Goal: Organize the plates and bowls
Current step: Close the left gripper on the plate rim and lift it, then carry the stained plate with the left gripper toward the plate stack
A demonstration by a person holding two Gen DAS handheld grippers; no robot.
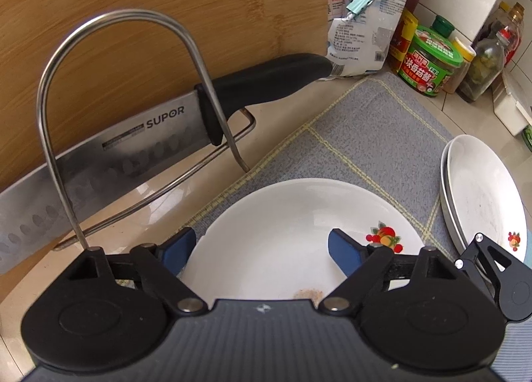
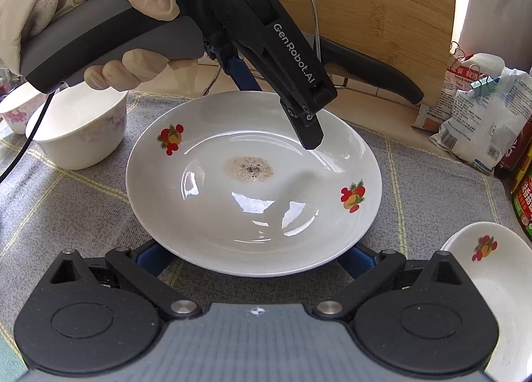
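Note:
A white plate with fruit decals (image 2: 252, 189) and a brown stain lies on the grey mat; it also shows in the left wrist view (image 1: 282, 242). My left gripper (image 1: 262, 249) is open, its blue fingers (image 1: 345, 254) spread over the plate's far rim; in the right wrist view it (image 2: 299, 106) hangs over the plate from a gloved hand. My right gripper (image 2: 256, 259) is open, its blue fingers (image 2: 151, 257) straddling the plate's near edge. A stack of two white plates (image 1: 482, 202) lies to the right. White bowls (image 2: 79, 129) stand left of the plate.
A cleaver (image 1: 109, 156) rests in a wire rack (image 1: 53, 136) against a bamboo board (image 1: 166, 16) behind the mat (image 1: 365, 136). Sauce jars and bottles (image 1: 432, 63) and a clipped bag (image 1: 369, 26) line the back right. Another decorated white dish (image 2: 492, 269) sits at the near right.

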